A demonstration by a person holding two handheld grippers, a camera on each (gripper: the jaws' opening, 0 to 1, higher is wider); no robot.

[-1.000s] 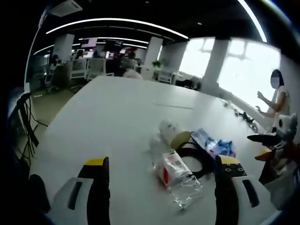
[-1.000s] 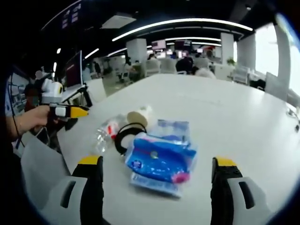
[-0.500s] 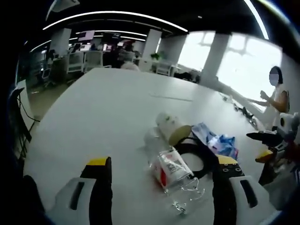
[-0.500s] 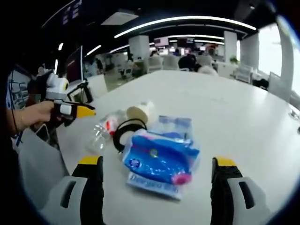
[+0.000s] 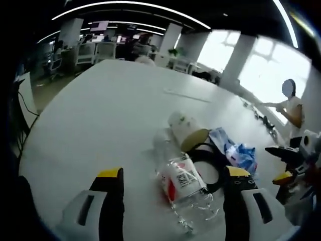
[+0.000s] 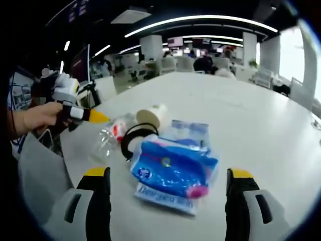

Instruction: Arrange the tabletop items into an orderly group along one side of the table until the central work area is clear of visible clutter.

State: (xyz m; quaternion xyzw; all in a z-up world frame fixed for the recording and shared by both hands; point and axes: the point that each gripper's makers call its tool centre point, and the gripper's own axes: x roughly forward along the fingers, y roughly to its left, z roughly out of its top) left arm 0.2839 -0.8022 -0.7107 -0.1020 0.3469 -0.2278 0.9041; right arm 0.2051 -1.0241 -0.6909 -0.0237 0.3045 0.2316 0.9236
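Both views look low across the white table [image 5: 100, 120] from opposite sides, close in, sharing the plastic bottle [image 5: 176, 176], black ring [image 6: 134, 136], blue packet [image 6: 173, 168].

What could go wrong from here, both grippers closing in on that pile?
The bottle lies on its side, clear and crumpled; the open left gripper might squash it or send it rolling. The tipped cup touches it and may get knocked. The wipes pack is soft, so the open right gripper could slip.
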